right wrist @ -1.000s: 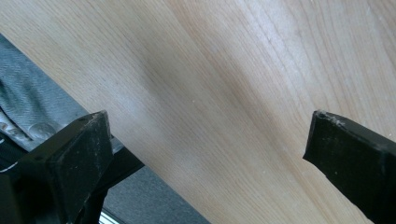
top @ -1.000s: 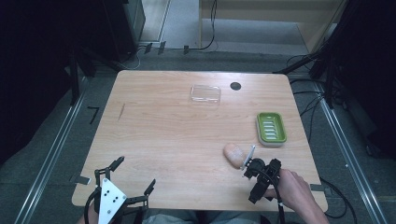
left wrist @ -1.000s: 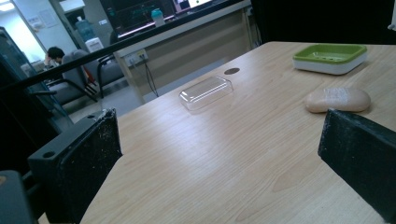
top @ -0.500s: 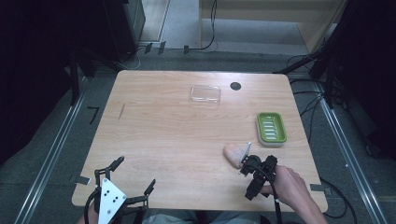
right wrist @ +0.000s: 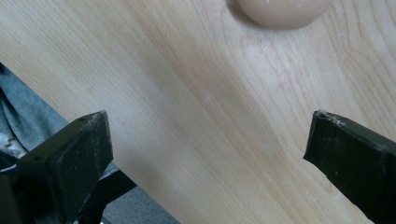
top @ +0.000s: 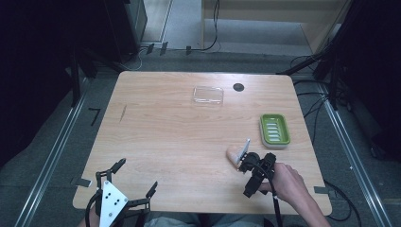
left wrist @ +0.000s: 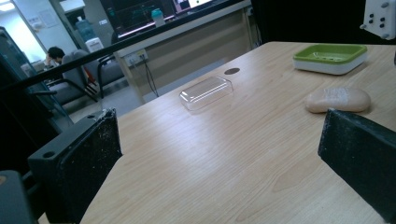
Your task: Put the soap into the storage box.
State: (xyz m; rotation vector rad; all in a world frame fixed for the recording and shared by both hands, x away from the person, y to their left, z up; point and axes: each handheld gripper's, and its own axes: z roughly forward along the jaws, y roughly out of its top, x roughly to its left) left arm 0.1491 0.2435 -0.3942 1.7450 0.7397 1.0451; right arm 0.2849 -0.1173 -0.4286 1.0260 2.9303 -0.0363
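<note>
Beige soap (right wrist: 284, 10) lies just ahead of spread right tongs (right wrist: 208, 154), seemingly untouched.

Beige soap (top: 232, 152); green ribbed dish (top: 274, 129); light woodgrain table (top: 165, 137); clear lid (top: 208, 94)

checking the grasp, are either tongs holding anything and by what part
Nothing is held. Both tongs, left and right, stand open; the soap lies ahead of the right, untouched.

Change over the last second: the right gripper (top: 242, 161) (held in the person's right hand (top: 286, 182)) has moved up the table toward the far edge, closing on the beige soap bar (top: 232, 152). Its front end now overlaps the bar in the high view, jaws spread wide.
</note>
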